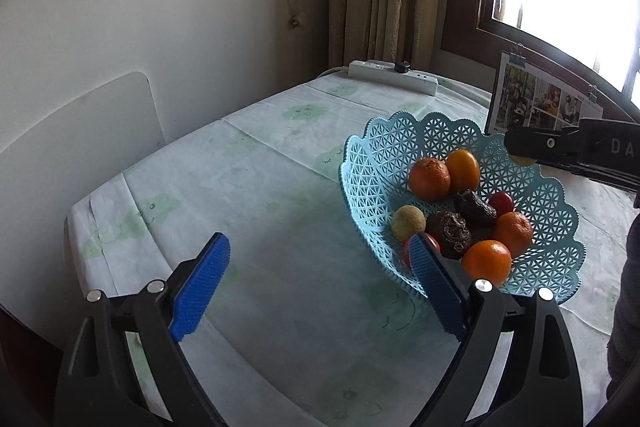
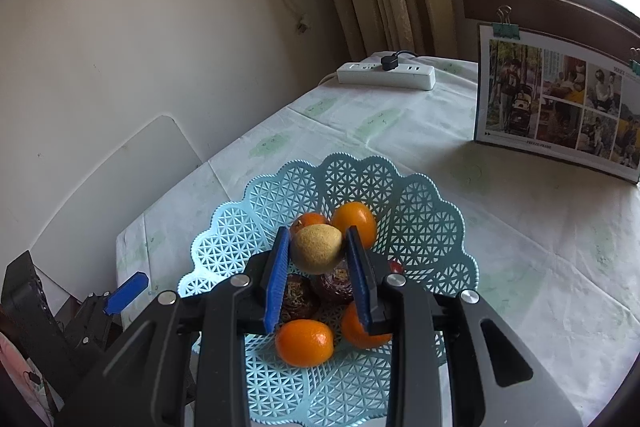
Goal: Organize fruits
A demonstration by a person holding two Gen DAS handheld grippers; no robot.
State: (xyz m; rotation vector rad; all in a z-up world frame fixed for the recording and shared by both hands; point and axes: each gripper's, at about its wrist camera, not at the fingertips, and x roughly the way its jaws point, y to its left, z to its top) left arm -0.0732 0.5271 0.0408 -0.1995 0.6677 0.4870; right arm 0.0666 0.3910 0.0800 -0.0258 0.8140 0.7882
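A light-blue lattice basket [image 1: 372, 163] [image 2: 424, 211] on the table holds several oranges [image 1: 429, 178], two dark wrinkled fruits [image 1: 450, 231], small red fruits [image 1: 501, 202] and a yellow-brown round fruit [image 1: 408, 223]. My right gripper [image 2: 318, 231] is shut on another yellow-brown round fruit [image 2: 316, 249], held above the basket's middle. In the left wrist view the right gripper [image 1: 520, 151] comes in over the basket's far rim. My left gripper [image 1: 318, 241] is open with nothing between its fingers, over the tablecloth just left of the basket; its right finger [image 1: 434, 283] overlaps the near rim.
A white power strip [image 1: 394, 75] [image 2: 386, 75] lies at the table's far end by the curtain. A clipped photo card [image 2: 556, 103] [image 1: 536, 103] stands at the right under the window. A white chair back [image 1: 80, 131] is beside the table's left edge [image 1: 80, 227].
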